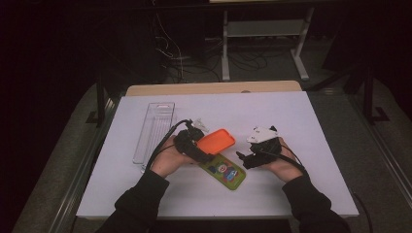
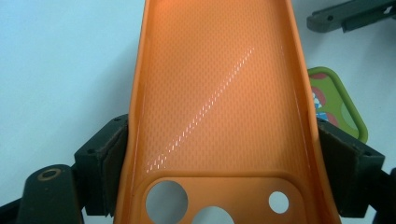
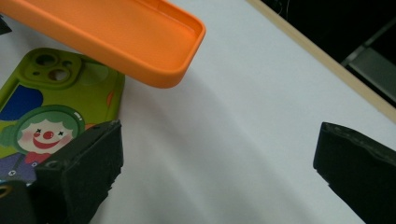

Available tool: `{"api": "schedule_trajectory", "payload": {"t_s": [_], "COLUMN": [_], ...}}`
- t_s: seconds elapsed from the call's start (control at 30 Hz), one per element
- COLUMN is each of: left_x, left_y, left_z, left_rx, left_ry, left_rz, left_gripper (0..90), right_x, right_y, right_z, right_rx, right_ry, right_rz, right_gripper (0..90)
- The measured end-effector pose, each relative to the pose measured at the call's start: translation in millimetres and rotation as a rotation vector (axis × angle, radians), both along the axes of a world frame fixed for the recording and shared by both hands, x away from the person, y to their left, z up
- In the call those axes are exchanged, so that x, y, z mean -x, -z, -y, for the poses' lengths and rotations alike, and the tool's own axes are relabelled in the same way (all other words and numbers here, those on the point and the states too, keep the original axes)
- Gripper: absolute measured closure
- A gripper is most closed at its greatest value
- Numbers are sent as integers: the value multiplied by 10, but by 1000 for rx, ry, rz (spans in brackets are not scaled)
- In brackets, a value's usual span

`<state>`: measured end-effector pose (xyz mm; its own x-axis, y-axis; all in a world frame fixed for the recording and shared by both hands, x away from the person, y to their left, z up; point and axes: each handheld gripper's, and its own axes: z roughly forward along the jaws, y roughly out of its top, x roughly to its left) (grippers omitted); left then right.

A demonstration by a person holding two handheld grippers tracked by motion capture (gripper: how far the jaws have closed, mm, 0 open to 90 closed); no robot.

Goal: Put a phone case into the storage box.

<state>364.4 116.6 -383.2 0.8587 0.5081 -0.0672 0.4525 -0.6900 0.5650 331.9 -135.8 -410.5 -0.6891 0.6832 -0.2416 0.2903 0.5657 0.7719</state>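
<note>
An orange phone case [image 1: 217,141] [image 2: 219,107] [image 3: 121,32] is held inner side up above the white table, with my left gripper [image 1: 194,145] [image 2: 219,172] shut on its camera-hole end. A green phone case with a clown picture [image 1: 224,171] [image 3: 46,112] [image 2: 338,105] lies flat on the table, partly under the orange one. My right gripper [image 1: 245,158] [image 3: 219,168] stands open just right of the green case, nothing between its jaws.
A clear plastic tray [image 1: 154,131] lies at the left of the white table cover [image 1: 272,111]. A small white object [image 1: 200,124] sits behind my left hand. The wooden table edge [image 3: 327,60] runs along the far side; desk legs and cables lie beyond.
</note>
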Motion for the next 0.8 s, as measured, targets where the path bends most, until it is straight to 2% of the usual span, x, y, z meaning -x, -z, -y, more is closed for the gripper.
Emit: {"api": "schedule_trajectory", "payload": {"t_s": [0.1,0.17,0.27,0.4,0.43,0.67,0.7,0.8], "left_x": [3,4,6,2,6,8,8,10], "left_y": [0,0,-5,-6,-6,-8,-8,-9], "left_z": [1,0,2,0,1,5,5,8], "left_rx": [6,3,-2,-4,1,-1,-3,-2], "left_ry": [2,4,11,20,17,23,25,24], "left_rz": [-1,-2,-1,5,2,2,2,2], "left_gripper": [156,156,156,156,156,156,156,156], "right_x": [7,15,38,55,70,108,112,131], "right_y": [-13,-18,-46,-60,-65,-60,-54,-46], "right_z": [14,8,-6,-19,-28,-70,-75,-98], "right_rx": [13,28,55,72,98,154,195,239], "right_ry": [-26,-26,-42,-49,-59,-71,-88,-92], "right_rz": [41,45,90,110,139,198,227,261], "right_gripper": [6,6,6,6,6,6,6,6]}}
